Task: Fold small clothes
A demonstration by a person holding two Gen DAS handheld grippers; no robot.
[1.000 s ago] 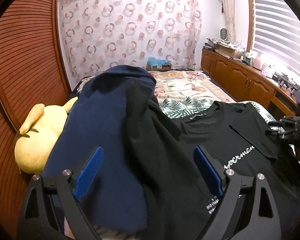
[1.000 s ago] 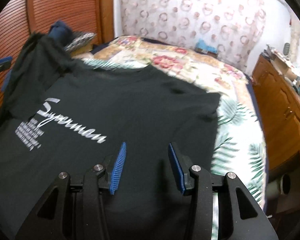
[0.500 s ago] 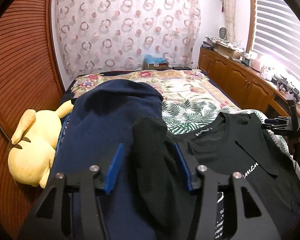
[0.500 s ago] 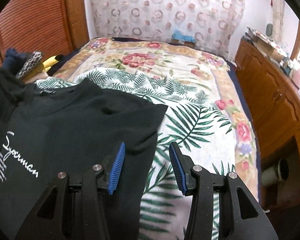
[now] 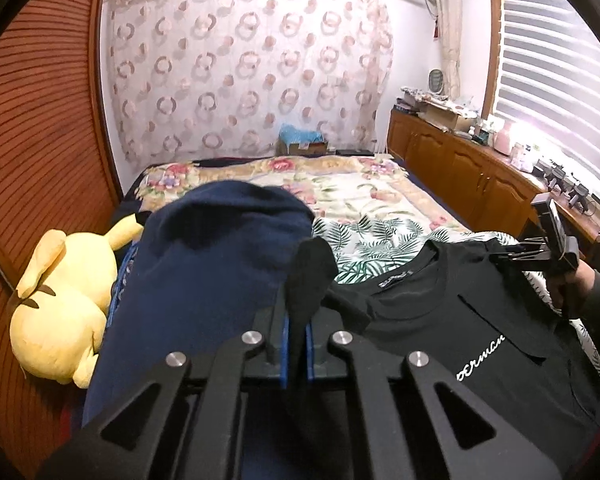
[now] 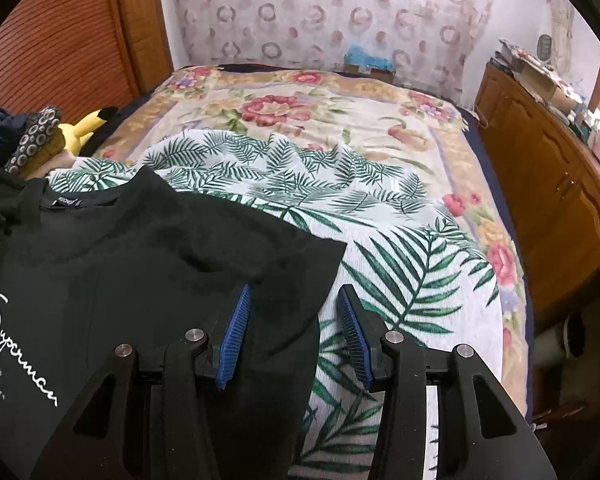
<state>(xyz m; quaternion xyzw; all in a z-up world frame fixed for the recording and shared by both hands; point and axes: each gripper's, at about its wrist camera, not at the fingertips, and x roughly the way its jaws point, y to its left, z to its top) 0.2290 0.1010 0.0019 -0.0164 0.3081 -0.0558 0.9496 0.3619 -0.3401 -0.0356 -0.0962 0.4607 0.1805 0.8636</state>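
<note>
A black T-shirt (image 5: 440, 320) with white script lies on the bed, over a leaf-print cloth (image 6: 380, 216). My left gripper (image 5: 296, 320) is shut on a fold of its left sleeve (image 5: 312, 272), which sticks up between the pads. In the right wrist view the black T-shirt (image 6: 140, 264) fills the left side. My right gripper (image 6: 294, 308) hangs over the other sleeve's corner (image 6: 296, 264), its jaws closing. The cloth lies between them, and the right pad (image 6: 350, 328) stands apart from it.
A navy garment (image 5: 212, 264) lies heaped left of the shirt, beside a yellow plush toy (image 5: 56, 312). A floral bedspread (image 6: 340, 96) covers the far bed. Wooden cabinets (image 6: 560, 184) line the right side, slatted wooden doors (image 5: 40, 120) the left.
The left jaws went from wide open to shut on the black sleeve and lifted slightly. The right gripper slid right across the shirt to its sleeve edge and narrowed.
</note>
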